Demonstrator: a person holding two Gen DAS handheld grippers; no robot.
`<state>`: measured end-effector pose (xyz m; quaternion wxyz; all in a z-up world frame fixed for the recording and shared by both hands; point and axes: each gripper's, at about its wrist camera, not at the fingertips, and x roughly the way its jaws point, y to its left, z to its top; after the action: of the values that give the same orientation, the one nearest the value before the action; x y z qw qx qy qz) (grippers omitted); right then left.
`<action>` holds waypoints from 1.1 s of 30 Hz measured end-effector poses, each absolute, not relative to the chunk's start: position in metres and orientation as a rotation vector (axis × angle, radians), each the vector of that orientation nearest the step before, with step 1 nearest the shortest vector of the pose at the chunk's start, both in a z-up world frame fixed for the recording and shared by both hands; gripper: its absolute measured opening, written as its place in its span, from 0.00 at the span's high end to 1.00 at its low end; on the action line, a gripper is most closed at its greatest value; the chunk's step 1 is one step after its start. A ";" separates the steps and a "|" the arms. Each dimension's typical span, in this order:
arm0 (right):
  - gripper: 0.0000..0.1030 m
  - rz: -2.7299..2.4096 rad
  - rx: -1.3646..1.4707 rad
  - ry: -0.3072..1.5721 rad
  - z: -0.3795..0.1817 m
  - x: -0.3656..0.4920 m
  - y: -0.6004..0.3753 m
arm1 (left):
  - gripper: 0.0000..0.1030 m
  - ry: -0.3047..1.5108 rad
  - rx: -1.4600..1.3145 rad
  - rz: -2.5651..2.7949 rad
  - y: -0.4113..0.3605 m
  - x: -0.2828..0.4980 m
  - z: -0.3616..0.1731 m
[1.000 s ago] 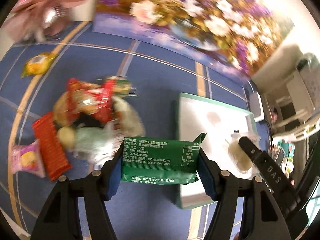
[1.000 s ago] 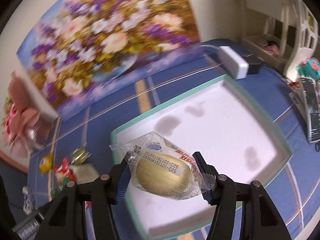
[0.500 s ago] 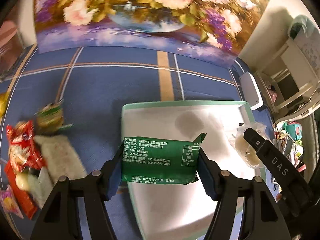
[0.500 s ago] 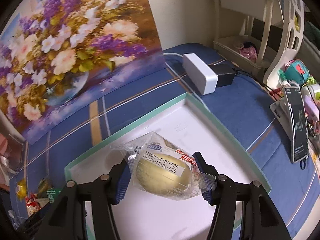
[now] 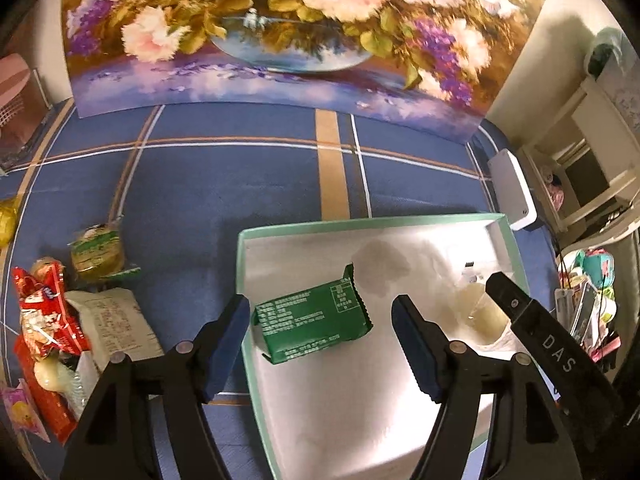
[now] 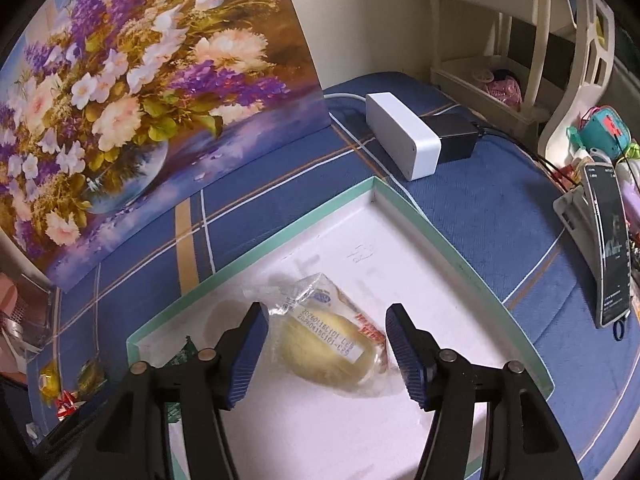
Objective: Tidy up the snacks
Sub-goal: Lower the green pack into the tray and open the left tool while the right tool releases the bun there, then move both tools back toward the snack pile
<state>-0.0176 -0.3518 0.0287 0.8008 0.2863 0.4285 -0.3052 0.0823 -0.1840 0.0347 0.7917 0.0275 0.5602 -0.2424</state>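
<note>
Left wrist view: a blue plaid-clothed table [image 5: 224, 184] backs onto a floral painting [image 5: 280, 28]. A heap of snacks [image 5: 60, 332] lies at left. In the white tray [image 5: 368, 222] lies the green packet [image 5: 316, 320], tilted; the left gripper [image 5: 320, 344] has just been opening, fingers apart around it.

Right wrist view: a white box [image 6: 404, 140] sits behind the tray. The wrapped bun [image 6: 332, 344] lies in the tray; the right gripper [image 6: 326, 354] fingers have eased apart, off the wrapper.

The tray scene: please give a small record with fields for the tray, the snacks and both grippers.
tray: white inside, green rim, on blue cloth
green pack: lying in tray, released
bun: in clear wrapper, lying in tray
left gripper: jaws just opening, pads off green pack
right gripper: jaws just opening, pads off bun
snack pile: on cloth, left of tray
</note>
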 end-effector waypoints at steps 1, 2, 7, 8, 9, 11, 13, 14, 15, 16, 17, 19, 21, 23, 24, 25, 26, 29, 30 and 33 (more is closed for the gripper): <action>0.38 -0.649 0.618 0.915 0.031 -0.019 -0.352 | 0.27 1.201 0.051 -0.516 -0.182 0.083 0.037; 0.38 -0.647 0.617 0.913 0.032 -0.019 -0.351 | 0.26 1.199 0.047 -0.512 -0.180 0.084 0.039; 0.24 -0.595 0.619 0.899 0.042 -0.020 -0.347 | 0.06 1.170 0.000 -0.458 -0.160 0.087 0.046; 0.17 -0.594 0.625 0.894 0.043 -0.020 -0.346 | 0.05 1.159 -0.006 -0.435 -0.154 0.088 0.047; 0.15 -0.596 0.627 0.891 0.043 -0.021 -0.346 | 0.04 1.152 -0.009 -0.421 -0.151 0.088 0.047; 0.12 -0.595 0.627 0.890 0.044 -0.022 -0.345 | 0.03 1.135 -0.015 -0.378 -0.140 0.089 0.047; 0.04 -0.594 0.624 0.894 0.044 -0.022 -0.343 | 0.03 1.130 -0.015 -0.345 -0.132 0.090 0.045; 0.00 -0.591 0.621 0.893 0.044 -0.022 -0.342 | 0.03 1.130 -0.016 -0.334 -0.127 0.089 0.044; 0.00 -0.587 0.616 0.891 0.045 -0.022 -0.340 | 0.03 1.129 -0.023 -0.320 -0.122 0.089 0.042; 0.00 -0.583 0.613 0.891 0.045 -0.022 -0.339 | 0.03 1.127 -0.029 -0.313 -0.118 0.089 0.041; 0.00 -0.577 0.610 0.891 0.046 -0.021 -0.337 | 0.02 1.127 -0.035 -0.306 -0.114 0.088 0.040; 0.00 -0.569 0.608 0.893 0.046 -0.021 -0.334 | 0.02 1.132 -0.048 -0.285 -0.105 0.087 0.037; 0.00 -0.558 0.610 0.891 0.047 -0.021 -0.332 | 0.02 1.132 -0.060 -0.267 -0.098 0.085 0.036; 0.00 -0.545 0.612 0.894 0.048 -0.021 -0.330 | 0.02 1.124 -0.068 -0.256 -0.092 0.082 0.037; 0.00 -0.538 0.617 0.894 0.048 -0.021 -0.328 | 0.02 1.120 -0.072 -0.249 -0.087 0.080 0.038; 0.00 -0.527 0.625 0.893 0.049 -0.022 -0.326 | 0.02 1.117 -0.074 -0.245 -0.084 0.078 0.040; 0.00 -0.512 0.640 0.891 0.049 -0.022 -0.324 | 0.02 1.111 -0.076 -0.239 -0.080 0.077 0.042; 0.00 -0.480 0.636 0.884 0.052 -0.022 -0.313 | 0.02 1.084 -0.063 -0.214 -0.069 0.071 0.050; 0.00 -0.480 0.622 0.884 0.053 -0.022 -0.309 | 0.02 1.076 -0.059 -0.208 -0.066 0.070 0.052; 0.00 -0.483 0.582 0.892 0.058 -0.022 -0.295 | 0.02 1.049 -0.041 -0.175 -0.051 0.062 0.062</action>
<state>-0.0220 -0.2945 0.0584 0.8339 0.2745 0.4211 -0.2278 0.0622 -0.0511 0.0619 0.8616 -0.0193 0.5002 -0.0835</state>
